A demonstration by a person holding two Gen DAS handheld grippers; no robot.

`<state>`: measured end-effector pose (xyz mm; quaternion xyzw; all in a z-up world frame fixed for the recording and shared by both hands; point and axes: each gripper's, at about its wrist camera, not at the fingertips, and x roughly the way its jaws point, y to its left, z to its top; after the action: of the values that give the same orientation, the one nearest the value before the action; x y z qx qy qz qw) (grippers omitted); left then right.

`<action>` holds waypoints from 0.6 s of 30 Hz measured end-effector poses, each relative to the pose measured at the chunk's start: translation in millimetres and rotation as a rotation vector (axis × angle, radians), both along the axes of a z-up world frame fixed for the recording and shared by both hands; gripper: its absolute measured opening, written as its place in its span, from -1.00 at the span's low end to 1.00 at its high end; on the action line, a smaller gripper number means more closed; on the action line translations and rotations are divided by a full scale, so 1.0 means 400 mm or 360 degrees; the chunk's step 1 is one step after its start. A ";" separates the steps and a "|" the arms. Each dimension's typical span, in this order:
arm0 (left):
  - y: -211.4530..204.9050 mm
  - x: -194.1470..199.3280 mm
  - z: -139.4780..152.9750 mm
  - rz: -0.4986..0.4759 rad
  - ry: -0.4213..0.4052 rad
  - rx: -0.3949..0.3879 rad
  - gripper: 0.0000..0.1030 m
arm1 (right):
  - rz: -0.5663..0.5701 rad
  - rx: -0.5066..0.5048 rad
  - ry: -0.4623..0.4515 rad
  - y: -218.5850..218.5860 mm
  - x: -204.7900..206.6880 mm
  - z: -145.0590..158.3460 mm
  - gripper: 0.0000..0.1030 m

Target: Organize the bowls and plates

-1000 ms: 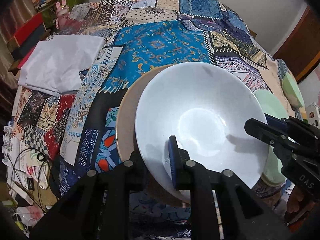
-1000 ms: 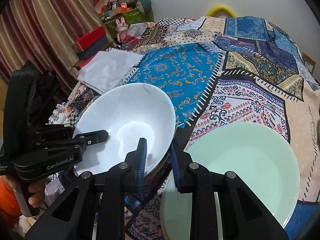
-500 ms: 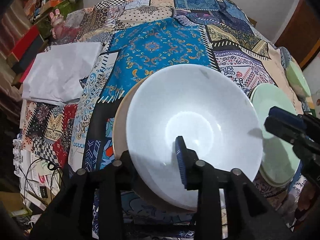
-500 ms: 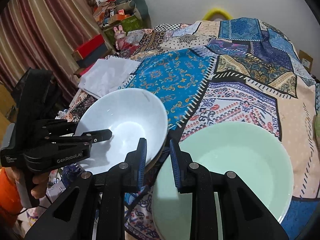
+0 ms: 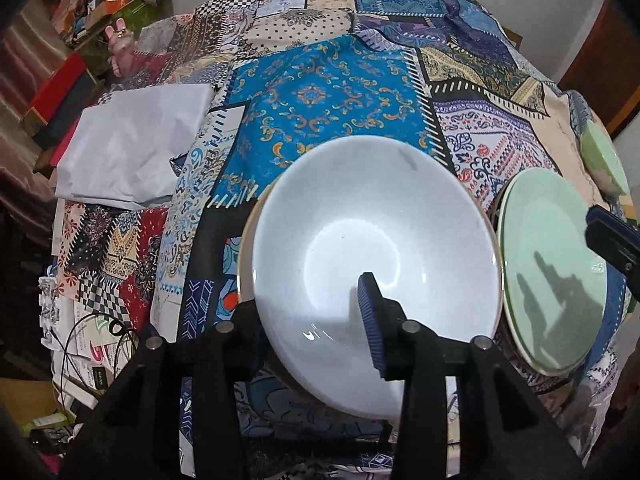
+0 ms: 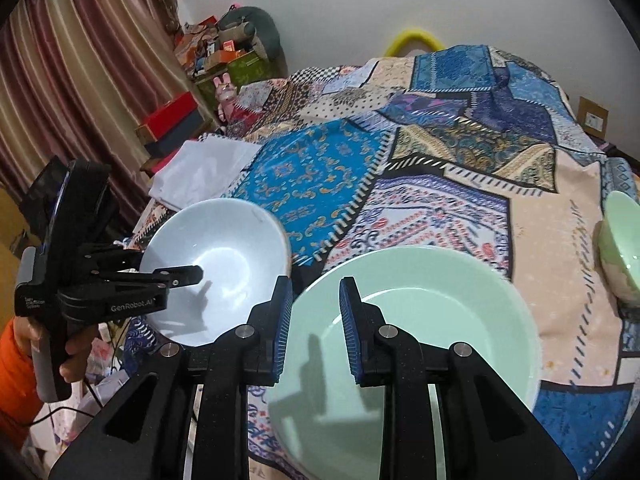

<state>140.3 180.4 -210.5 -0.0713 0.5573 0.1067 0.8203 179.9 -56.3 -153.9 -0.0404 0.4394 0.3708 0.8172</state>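
My left gripper [image 5: 316, 320] is shut on the near rim of a pale blue-white bowl [image 5: 384, 248], one finger inside and one hidden outside it. The bowl is tilted, lifted above the patchwork bedspread [image 5: 332, 92], and also shows in the right wrist view [image 6: 224, 264], with the left gripper [image 6: 176, 276] on it. My right gripper [image 6: 314, 320] is shut on the near rim of a mint green plate [image 6: 432, 320], held raised. That plate sits right of the bowl in the left wrist view [image 5: 548, 264].
A small green bowl [image 6: 624, 240] lies tilted at the right edge of the bed. Folded white cloth [image 5: 132, 144] lies at the left. Boxes and clutter [image 6: 224, 56] stand beyond the bed by the curtain. Cables and papers [image 5: 88, 340] lie beside the bed's left edge.
Both grippers rose with their dishes. The blue-white bowl came up off what lay beneath it, and the green plate lifted and moved away from the bowl.
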 end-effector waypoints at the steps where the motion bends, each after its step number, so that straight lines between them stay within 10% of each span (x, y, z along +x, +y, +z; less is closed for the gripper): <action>1: 0.002 0.001 0.003 0.0010 0.0000 -0.0001 -0.22 | -0.0009 0.0006 -0.0004 -0.009 0.003 0.004 -0.57; 18: -0.027 0.018 0.106 -0.0003 -0.0124 0.0200 -0.05 | -0.0181 0.0055 -0.0041 -0.175 0.032 0.027 -0.56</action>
<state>147.3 169.7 -168.2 -0.0231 0.5171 0.1379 0.8444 192.9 -126.3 -143.1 -0.0060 0.4239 0.3306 0.8432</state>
